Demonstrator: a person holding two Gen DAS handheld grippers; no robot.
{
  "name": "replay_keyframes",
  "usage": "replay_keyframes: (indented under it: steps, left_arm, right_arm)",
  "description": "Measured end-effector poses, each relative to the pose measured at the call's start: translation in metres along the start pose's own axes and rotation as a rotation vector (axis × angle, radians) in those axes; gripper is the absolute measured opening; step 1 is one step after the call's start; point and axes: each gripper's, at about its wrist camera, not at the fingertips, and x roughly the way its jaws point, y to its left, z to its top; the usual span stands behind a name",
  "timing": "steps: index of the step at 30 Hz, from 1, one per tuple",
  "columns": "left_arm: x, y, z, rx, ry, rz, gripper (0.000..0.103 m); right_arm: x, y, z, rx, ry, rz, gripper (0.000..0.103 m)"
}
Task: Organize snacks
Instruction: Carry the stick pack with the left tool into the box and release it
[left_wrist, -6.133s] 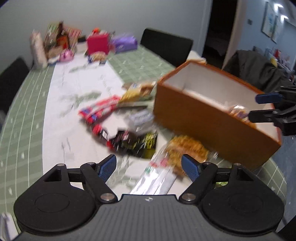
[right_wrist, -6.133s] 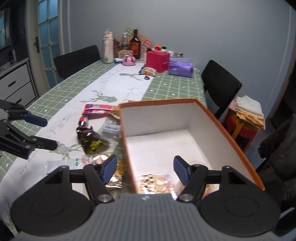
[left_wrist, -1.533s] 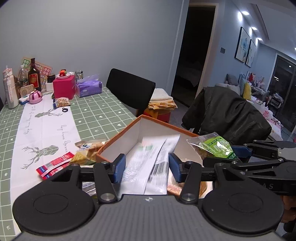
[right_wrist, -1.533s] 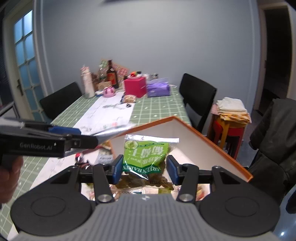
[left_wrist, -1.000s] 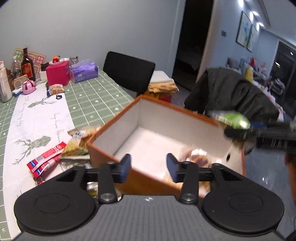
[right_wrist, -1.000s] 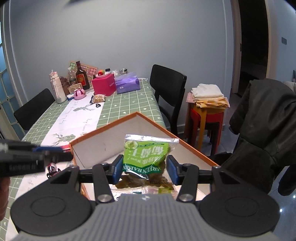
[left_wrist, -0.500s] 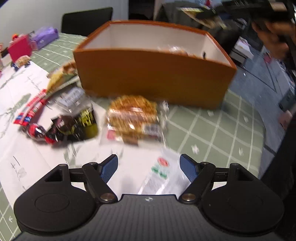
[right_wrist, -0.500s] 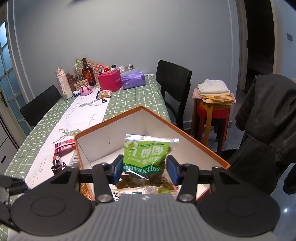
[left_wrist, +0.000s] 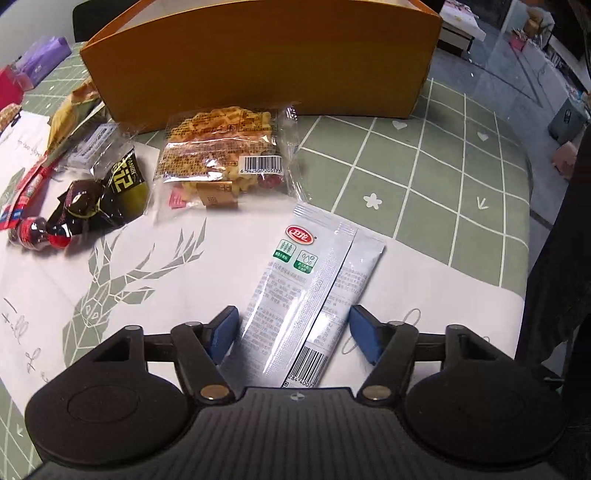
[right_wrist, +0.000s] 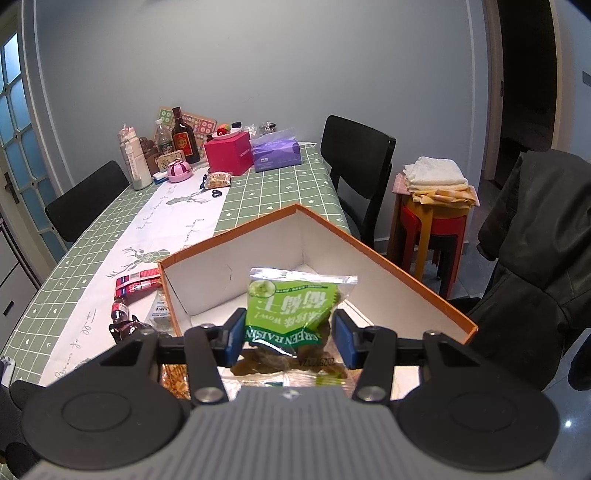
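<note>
In the left wrist view a white-and-silver snack packet (left_wrist: 303, 288) lies flat on the table runner in front of the orange box (left_wrist: 258, 55). My left gripper (left_wrist: 293, 334) points down over it. Its jaws are closing, with the packet's near end between the blue pads; the pads stand at its edges without squeezing it. A clear waffle pack (left_wrist: 225, 147) and dark wrapped snacks (left_wrist: 103, 199) lie beyond. My right gripper (right_wrist: 288, 338) is shut on a green raisin bag (right_wrist: 291, 306), held over the open orange box (right_wrist: 388, 266).
Red stick packs (right_wrist: 138, 280) lie left of the box. Bottles, a red box (right_wrist: 229, 153) and a purple tissue pack (right_wrist: 277, 151) crowd the table's far end. A black chair (right_wrist: 354, 166), a stool with towels (right_wrist: 436, 184) and a jacket-draped chair (right_wrist: 535, 240) stand to the right.
My left gripper came down from above the box to the table in front of it, opened wide, then narrowed around the white packet. The right gripper kept still with the raisin bag.
</note>
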Motion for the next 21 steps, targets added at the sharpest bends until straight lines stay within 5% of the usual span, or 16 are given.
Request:
replay_keyframes:
  steps: [12, 21]
  left_arm:
    - [-0.008, -0.008, 0.006, 0.038, -0.013, 0.032, 0.066]
    - [-0.061, 0.001, 0.027, -0.035, -0.195, -0.013, 0.065]
  right_arm:
    - [-0.002, 0.001, 0.001, 0.008, -0.006, -0.007, 0.049]
    - [-0.002, 0.002, 0.000, 0.008, -0.008, -0.006, 0.049]
